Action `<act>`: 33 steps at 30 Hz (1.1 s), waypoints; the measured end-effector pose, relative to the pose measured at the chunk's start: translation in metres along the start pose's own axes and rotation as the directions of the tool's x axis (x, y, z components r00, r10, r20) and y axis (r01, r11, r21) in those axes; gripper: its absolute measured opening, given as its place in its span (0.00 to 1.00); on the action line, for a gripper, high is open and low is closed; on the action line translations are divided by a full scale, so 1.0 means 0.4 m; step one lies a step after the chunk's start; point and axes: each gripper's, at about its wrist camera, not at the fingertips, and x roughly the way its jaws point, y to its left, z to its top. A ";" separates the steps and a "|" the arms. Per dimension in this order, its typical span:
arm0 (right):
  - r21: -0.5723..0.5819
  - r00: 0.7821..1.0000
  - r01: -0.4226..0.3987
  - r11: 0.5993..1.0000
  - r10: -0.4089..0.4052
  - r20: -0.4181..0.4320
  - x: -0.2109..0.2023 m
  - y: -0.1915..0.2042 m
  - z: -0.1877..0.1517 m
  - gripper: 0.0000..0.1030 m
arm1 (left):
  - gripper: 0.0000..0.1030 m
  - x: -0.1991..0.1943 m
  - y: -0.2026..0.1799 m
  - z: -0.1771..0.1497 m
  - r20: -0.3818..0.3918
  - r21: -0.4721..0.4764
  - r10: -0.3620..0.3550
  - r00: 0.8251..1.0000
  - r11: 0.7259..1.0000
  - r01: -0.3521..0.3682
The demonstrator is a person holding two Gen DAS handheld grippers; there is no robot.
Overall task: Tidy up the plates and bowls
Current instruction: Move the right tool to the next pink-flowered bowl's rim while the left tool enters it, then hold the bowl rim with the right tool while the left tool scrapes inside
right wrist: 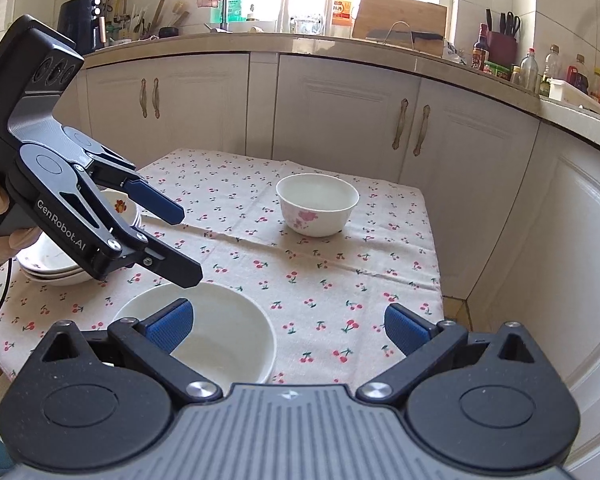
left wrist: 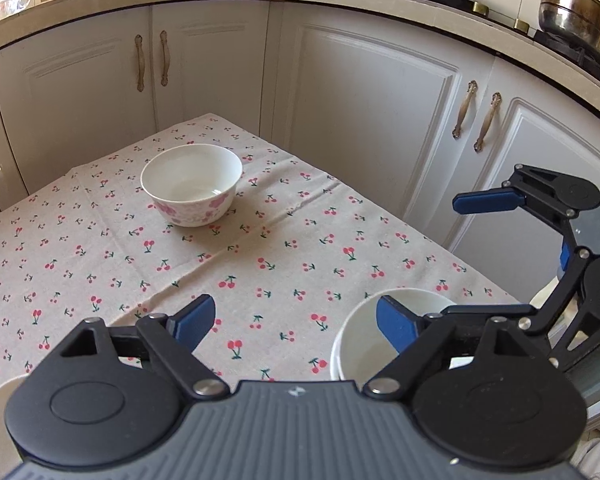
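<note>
The left claw [left wrist: 296,322] is spread wide, with nothing gripped; its pads are seen above the cloth and above the rim of a plain bowl [right wrist: 216,332] near the counter's near edge, and whether a pad touches that rim cannot be told. The right claw [right wrist: 288,326] is also held wide and empty, one blue pad over the plain bowl's bowl side, the other over bare cloth.

A flowered bowl [left wrist: 194,184] is set upright toward the far edge of the counter [left wrist: 100,248], well apart from both claws. A stack of plates [right wrist: 56,264] is seen at the left edge, partly hidden behind the left claw's body, with a gloved hand [right wrist: 0,240] beside it.

The counter is covered by a cherry-print cloth [right wrist: 319,276]. White cupboards [right wrist: 339,120] are ranged behind it under a worktop crowded with bottles, a chopping board and a tap. A steel pot [left wrist: 575,20] and a wok are set on a stove.
</note>
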 end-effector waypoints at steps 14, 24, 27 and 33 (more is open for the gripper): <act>-0.074 0.998 -0.055 0.996 0.056 0.010 0.181 -0.123 0.102 1.00 | 0.94 0.126 0.123 0.153 0.007 0.007 0.059 0.998 0.998 -0.059; -0.146 0.996 -0.086 0.985 0.081 -0.038 0.322 -0.132 0.136 1.00 | 0.94 0.240 0.219 0.222 -0.001 -0.071 0.080 0.997 0.994 -0.080; -0.149 0.993 -0.113 0.982 0.107 -0.049 0.366 -0.138 0.151 1.00 | 0.94 0.268 0.243 0.230 0.000 -0.108 0.097 0.995 0.989 -0.097; -0.133 0.986 -0.161 0.978 0.156 -0.052 0.434 -0.145 0.171 1.00 | 0.91 0.318 0.270 0.236 -0.022 -0.123 0.116 0.993 0.985 -0.118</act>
